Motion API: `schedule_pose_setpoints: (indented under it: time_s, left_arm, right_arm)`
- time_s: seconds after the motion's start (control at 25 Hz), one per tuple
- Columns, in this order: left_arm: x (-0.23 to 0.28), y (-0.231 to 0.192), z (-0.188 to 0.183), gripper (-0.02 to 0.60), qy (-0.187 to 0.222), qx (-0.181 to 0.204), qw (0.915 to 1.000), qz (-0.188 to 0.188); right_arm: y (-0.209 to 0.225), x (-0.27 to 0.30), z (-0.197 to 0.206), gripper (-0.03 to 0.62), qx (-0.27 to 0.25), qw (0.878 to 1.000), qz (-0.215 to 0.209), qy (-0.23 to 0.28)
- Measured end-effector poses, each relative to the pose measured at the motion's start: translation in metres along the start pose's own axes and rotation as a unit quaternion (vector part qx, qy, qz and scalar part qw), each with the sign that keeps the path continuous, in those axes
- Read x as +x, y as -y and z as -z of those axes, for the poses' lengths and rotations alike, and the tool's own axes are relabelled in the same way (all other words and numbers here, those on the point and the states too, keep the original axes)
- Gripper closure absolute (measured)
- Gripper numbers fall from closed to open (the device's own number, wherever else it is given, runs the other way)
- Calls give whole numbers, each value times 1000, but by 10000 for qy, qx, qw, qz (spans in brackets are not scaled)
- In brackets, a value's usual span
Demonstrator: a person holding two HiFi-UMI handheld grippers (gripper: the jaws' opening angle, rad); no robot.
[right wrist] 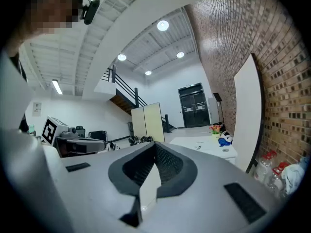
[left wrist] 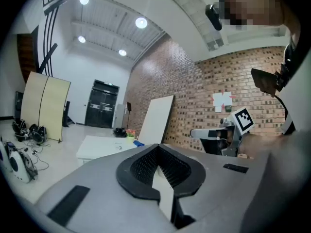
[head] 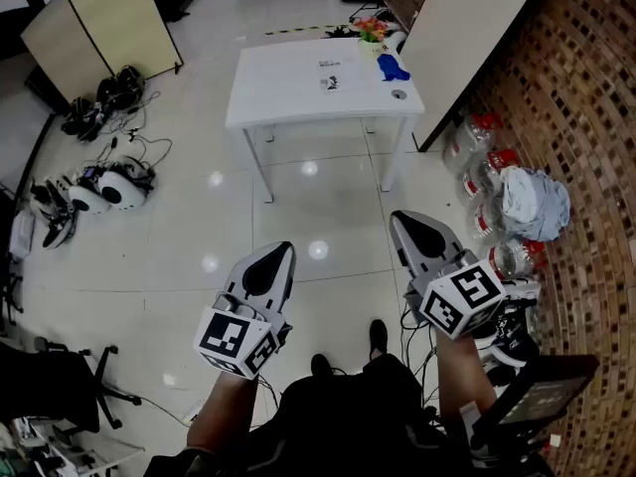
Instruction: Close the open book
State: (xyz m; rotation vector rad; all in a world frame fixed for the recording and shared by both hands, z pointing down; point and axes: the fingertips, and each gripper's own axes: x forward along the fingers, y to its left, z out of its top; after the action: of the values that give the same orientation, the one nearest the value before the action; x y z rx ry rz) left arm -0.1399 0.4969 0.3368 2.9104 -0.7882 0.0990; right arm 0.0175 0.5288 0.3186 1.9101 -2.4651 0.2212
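Observation:
A white table (head: 298, 97) stands well ahead of me on the glossy floor. On its far right part lies a flat white printed thing (head: 333, 76), seemingly the book; it is too small to tell how it lies. Both grippers hang over the floor, far short of the table. My left gripper (head: 285, 249) has its jaws together with nothing between them, as the left gripper view (left wrist: 158, 148) also shows. My right gripper (head: 398, 218) is shut and empty too, and points level at the table (right wrist: 206, 144) in the right gripper view (right wrist: 155, 145).
On the table also sit a blue object (head: 391, 68), a small round thing (head: 398, 94) and colourful flowers (head: 370, 28). A white board (head: 467, 38) leans on the brick wall. Bottles and a bag (head: 532, 202) lie at the right, cables and gear (head: 99, 182) at the left, a chair (head: 60, 391) lower left.

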Motion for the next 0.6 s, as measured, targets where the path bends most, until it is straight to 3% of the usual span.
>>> schedule_pose_setpoints:
  time_s: [0.6]
  left_arm:
    - [-20,90,-20,588,247,-102,9996,34]
  right_arm:
    - [3,-101,-18,592,-119,9997,85,179]
